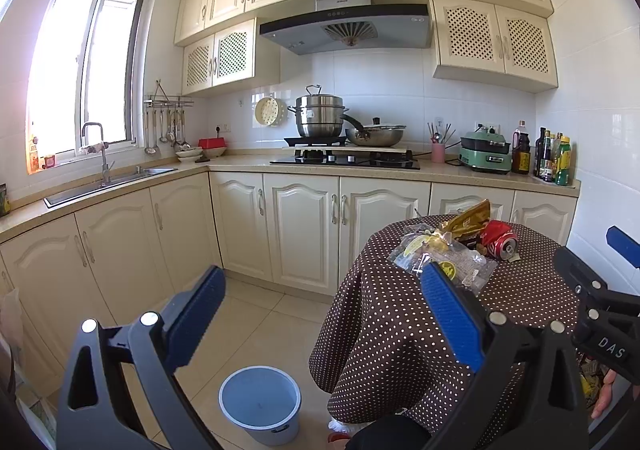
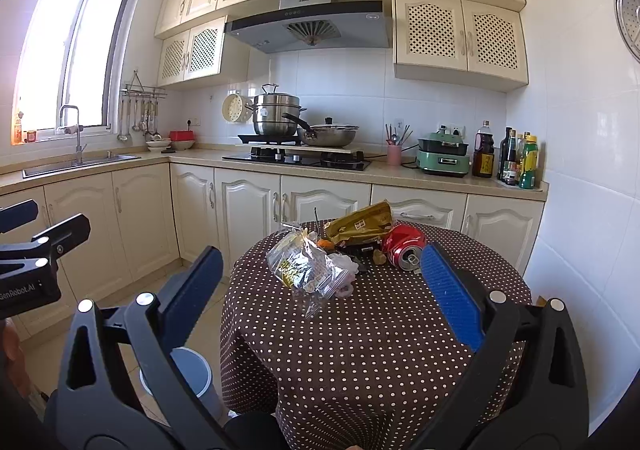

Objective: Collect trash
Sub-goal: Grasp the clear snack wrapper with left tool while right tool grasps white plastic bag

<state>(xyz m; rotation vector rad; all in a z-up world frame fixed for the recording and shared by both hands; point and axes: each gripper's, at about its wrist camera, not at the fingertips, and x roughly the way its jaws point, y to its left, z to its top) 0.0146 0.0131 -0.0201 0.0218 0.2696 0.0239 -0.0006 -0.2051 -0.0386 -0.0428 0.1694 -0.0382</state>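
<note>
A pile of trash lies on a small round table with a brown polka-dot cloth (image 2: 360, 330): a clear plastic bag (image 2: 308, 270), a gold snack wrapper (image 2: 360, 224) and a crushed red can (image 2: 404, 246). The bag (image 1: 444, 258), wrapper (image 1: 468, 218) and can (image 1: 500, 244) also show in the left wrist view. A grey-blue bucket (image 1: 260, 398) stands on the floor left of the table. My left gripper (image 1: 324, 290) is open and empty, above the floor beside the table. My right gripper (image 2: 320, 270) is open and empty, short of the trash pile.
Cream kitchen cabinets run along the back and left with a sink (image 1: 112, 182), a stove with pots (image 1: 344, 158) and bottles (image 1: 552, 158) on the counter. The right gripper shows at the right edge of the left wrist view (image 1: 600, 302). The floor is beige tile.
</note>
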